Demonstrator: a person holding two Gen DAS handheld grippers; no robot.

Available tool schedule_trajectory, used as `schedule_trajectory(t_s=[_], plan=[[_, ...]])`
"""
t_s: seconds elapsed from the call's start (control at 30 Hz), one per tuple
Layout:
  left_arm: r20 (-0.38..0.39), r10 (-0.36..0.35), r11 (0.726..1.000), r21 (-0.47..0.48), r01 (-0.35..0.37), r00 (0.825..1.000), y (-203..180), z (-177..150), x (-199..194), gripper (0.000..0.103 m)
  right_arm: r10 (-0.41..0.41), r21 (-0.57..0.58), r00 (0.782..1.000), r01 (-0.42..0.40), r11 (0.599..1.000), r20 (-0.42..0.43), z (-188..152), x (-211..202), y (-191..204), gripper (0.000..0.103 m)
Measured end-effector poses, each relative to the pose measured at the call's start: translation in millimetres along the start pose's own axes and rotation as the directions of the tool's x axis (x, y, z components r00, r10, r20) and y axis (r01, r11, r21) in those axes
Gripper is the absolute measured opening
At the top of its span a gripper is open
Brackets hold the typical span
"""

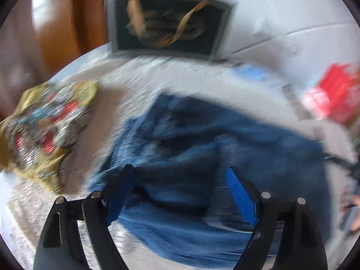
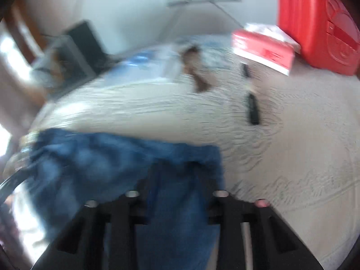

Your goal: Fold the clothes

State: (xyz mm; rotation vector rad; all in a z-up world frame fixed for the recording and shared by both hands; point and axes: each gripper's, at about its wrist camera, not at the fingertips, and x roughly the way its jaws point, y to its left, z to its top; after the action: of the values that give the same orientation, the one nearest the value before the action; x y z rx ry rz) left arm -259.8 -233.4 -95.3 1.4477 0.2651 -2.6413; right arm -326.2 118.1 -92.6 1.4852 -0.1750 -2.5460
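Although both views are smeared by motion blur, I can place the blue garment (image 1: 202, 148) on the bed (image 1: 139, 76), a pale cover with a fine raised texture that fills most of each picture. In the left wrist view the cloth lies crumpled in the middle of the bed, and my left gripper (image 1: 180, 177) sits low over it with its blue-padded fingers (image 1: 240, 193) spread wide apart; nothing is held between them. Left of the garment lies a yellow patterned cloth (image 1: 45, 130), close beside it but not clearly touching. Behind the bed, a dark framed panel (image 1: 168, 22) leans at the white wall (image 1: 281, 6), with an orange-brown curtain or door (image 1: 67, 22) to its left. A red object (image 1: 333, 94) shows at the right edge.

In the right wrist view the blue garment (image 2: 117, 157) runs from the left edge toward the centre and passes between the black fingers (image 2: 155, 180) of my right gripper (image 2: 177, 175). The blur hides whether the fingers press the cloth, so I cannot tell if they grip it. Farther up the bed are a dark remote-like bar (image 2: 253, 110), a red and white box (image 2: 265, 49) and a red case (image 2: 315, 22) standing at the wall.
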Motion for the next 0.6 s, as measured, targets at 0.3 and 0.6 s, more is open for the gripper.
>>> schedule_trajectory(t_s=[0.3,0.6], plan=[[0.094,0.017,1.000,0.020,-0.019,0.995,1,-3,-50,0.093,0.074,0.045,0.996,-0.077,0.996,0.054,-56,-75,-11,0.027],[-0.004,0.010,0.995,-0.097,-0.010,1.000,41,-53,-13,0.102,0.134,0.100,0.990,-0.129,0.987,-0.047,-121,-92,-28,0.051]])
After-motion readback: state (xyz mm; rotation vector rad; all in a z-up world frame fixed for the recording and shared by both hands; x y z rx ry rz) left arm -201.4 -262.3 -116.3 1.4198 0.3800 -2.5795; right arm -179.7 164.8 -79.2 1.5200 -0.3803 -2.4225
